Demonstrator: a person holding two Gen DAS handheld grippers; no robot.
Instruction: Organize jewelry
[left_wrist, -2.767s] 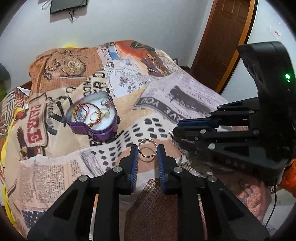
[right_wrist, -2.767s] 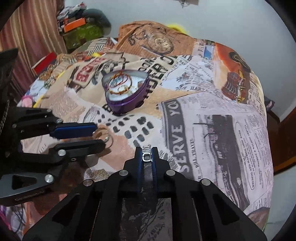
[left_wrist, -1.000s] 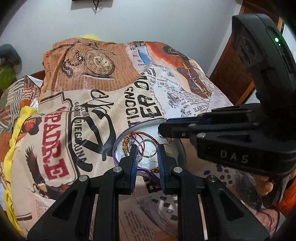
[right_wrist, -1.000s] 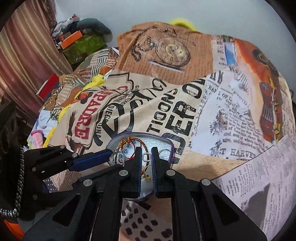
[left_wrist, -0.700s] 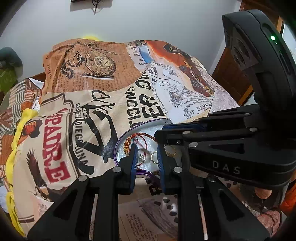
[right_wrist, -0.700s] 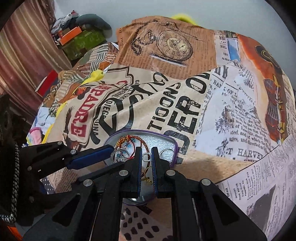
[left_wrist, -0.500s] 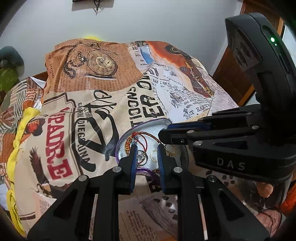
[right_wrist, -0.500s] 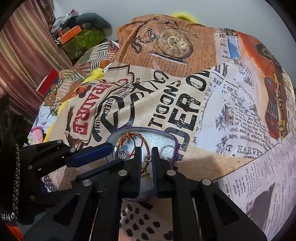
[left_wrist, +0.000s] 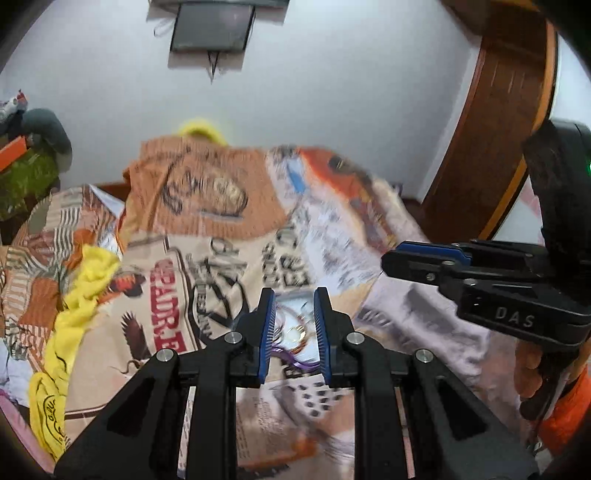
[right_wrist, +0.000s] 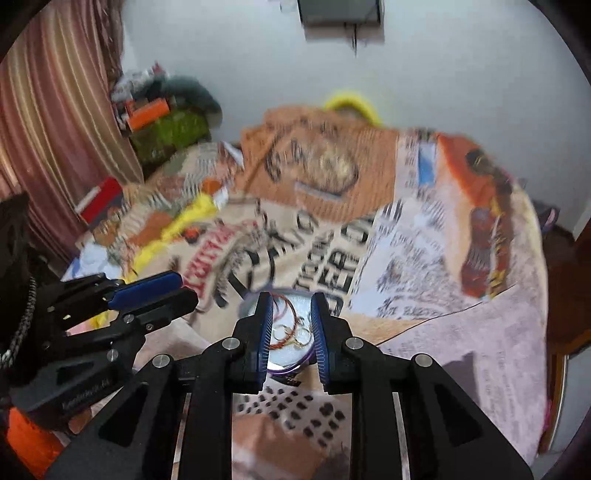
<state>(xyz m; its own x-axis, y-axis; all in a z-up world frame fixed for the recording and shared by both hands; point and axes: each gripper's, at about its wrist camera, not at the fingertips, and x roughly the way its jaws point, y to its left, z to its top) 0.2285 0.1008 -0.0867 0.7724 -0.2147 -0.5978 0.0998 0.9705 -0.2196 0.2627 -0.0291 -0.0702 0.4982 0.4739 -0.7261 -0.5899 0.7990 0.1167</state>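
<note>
A purple heart-shaped tin (left_wrist: 295, 360) (right_wrist: 291, 367) lies on the printed bedspread, seen between the fingers in both views. Inside it lie gold rings (right_wrist: 297, 334) (left_wrist: 295, 332) and a red-orange beaded bracelet (right_wrist: 282, 341). My left gripper (left_wrist: 294, 295) is open and empty, raised behind the tin. My right gripper (right_wrist: 291, 299) is open and empty too, also above and behind the tin. The right gripper shows at the right of the left wrist view (left_wrist: 424, 258); the left gripper shows at the left of the right wrist view (right_wrist: 162, 291). Both views are motion-blurred.
The bedspread (left_wrist: 221, 229) with newspaper and watch prints covers the bed. A yellow cloth (left_wrist: 74, 295) lies at its left edge. A wooden door (left_wrist: 498, 129) stands at the right, a curtain (right_wrist: 48, 129) and cluttered items (right_wrist: 162, 122) at the left. A screen (left_wrist: 212, 24) hangs on the wall.
Both grippers have opened, dropped their rings into the tin and pulled back and up from it. The views now tilt higher and show the wall.
</note>
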